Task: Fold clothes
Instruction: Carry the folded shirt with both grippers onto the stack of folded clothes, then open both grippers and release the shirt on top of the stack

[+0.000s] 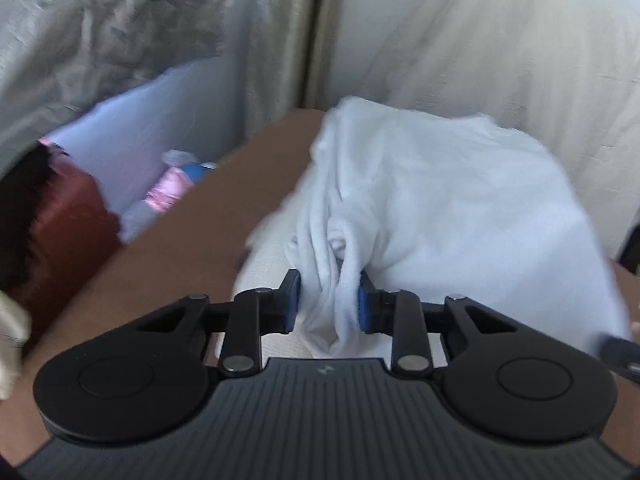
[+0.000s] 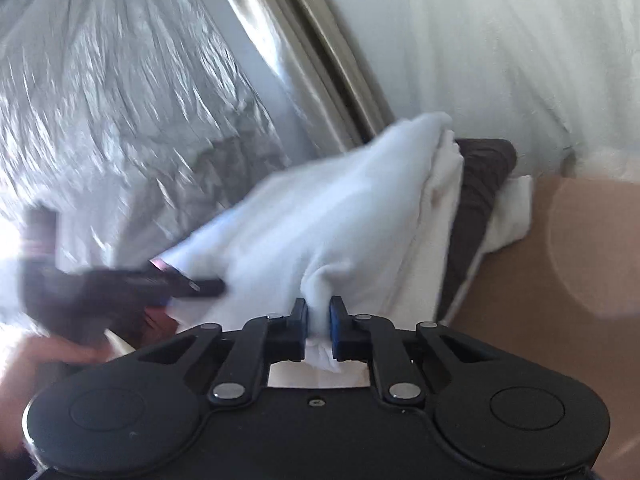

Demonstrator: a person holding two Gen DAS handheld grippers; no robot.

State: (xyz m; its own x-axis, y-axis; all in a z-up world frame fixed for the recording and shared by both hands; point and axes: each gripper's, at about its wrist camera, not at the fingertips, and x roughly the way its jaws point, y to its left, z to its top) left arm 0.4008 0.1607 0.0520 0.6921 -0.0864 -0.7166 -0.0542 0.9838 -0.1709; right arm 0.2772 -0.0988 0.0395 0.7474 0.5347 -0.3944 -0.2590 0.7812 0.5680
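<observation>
A soft white knit garment (image 1: 440, 200) lies bunched on a brown tabletop (image 1: 192, 240), gathered into ropy folds where the left gripper (image 1: 328, 300) pinches a thick wad of it between blue-padded fingers (image 1: 291, 304). From there the cloth spreads toward one o'clock in a smoother, faintly bluish sheet, its far edge rumpled against a cream curtain (image 1: 520, 60).

In the right wrist view, the right gripper (image 2: 319, 322) is closed narrowly on a thin pleat of the same white garment (image 2: 320, 220), which rises toward twelve o'clock in a taut tent. At ten o'clock a blurred dark tool, the left gripper (image 2: 188, 284), meets the cloth's edge. At two o'clock a dark brown folded cloth (image 2: 476, 200) rests on a white folded cloth (image 2: 512, 216), just beside the garment. Crinkled silver sheeting (image 2: 120, 100) hangs behind.
</observation>
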